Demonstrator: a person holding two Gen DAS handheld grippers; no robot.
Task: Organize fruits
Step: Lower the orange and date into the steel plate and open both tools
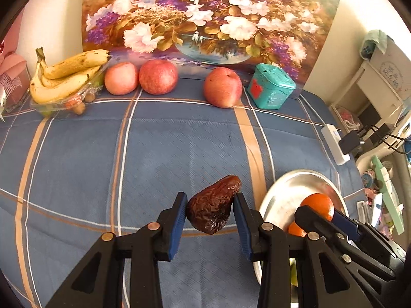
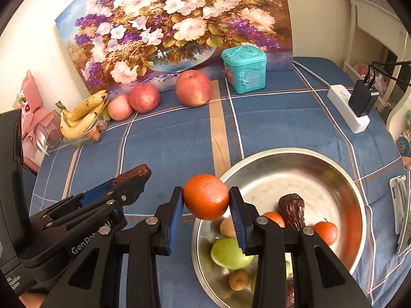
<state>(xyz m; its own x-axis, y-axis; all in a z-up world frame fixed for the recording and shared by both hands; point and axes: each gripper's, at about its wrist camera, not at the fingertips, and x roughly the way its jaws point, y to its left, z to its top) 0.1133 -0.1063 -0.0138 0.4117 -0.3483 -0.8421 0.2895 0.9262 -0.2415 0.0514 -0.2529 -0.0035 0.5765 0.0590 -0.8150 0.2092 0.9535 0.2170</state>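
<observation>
At the bottom centre of the left wrist view, the left gripper (image 1: 209,218) pinches a wrinkled date (image 1: 213,205) over the blue cloth (image 1: 154,154). Low in the right wrist view, the right gripper (image 2: 206,211) clamps an orange (image 2: 206,197) at the left rim of the steel bowl (image 2: 295,164), which holds more fruit. Farther up, apples (image 2: 194,92) and bananas (image 2: 82,118) lie before the flower painting (image 2: 174,25).

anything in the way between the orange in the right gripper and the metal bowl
Nothing visible blocks it. The orange is clamped in the right gripper just over the near-left rim of the metal bowl. The left gripper, holding a dried date, stays off to the other side, over the tablecloth.
</observation>
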